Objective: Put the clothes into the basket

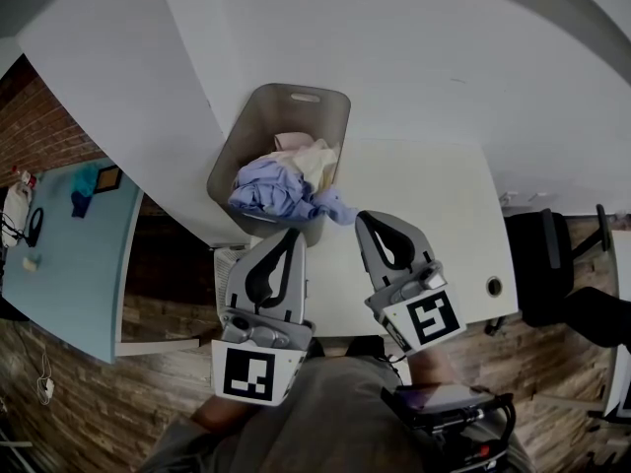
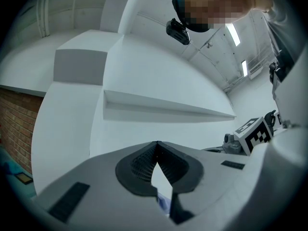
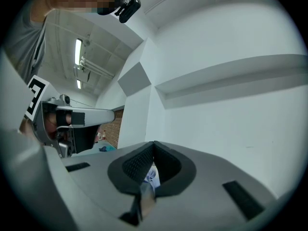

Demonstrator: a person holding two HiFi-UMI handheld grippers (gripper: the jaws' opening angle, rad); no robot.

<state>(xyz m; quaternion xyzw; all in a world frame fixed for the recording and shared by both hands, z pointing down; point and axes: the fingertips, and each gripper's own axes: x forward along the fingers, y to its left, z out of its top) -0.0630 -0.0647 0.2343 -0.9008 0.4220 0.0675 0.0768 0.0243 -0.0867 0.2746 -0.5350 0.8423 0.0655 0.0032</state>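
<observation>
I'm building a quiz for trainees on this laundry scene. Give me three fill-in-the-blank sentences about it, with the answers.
1. The clothes lie in a ____ basket.
2. The basket stands on a ____ table.
3. The left gripper and the right gripper both have their jaws ____.
Missing words: grey; white; shut.

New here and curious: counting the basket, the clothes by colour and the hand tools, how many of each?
Grey plastic laundry basket: 1
Lavender-blue garment: 1
Cream garment: 1
Pale pink garment: 1
Grey two-jaw grippers: 2 (left gripper, right gripper)
Total: 6
</observation>
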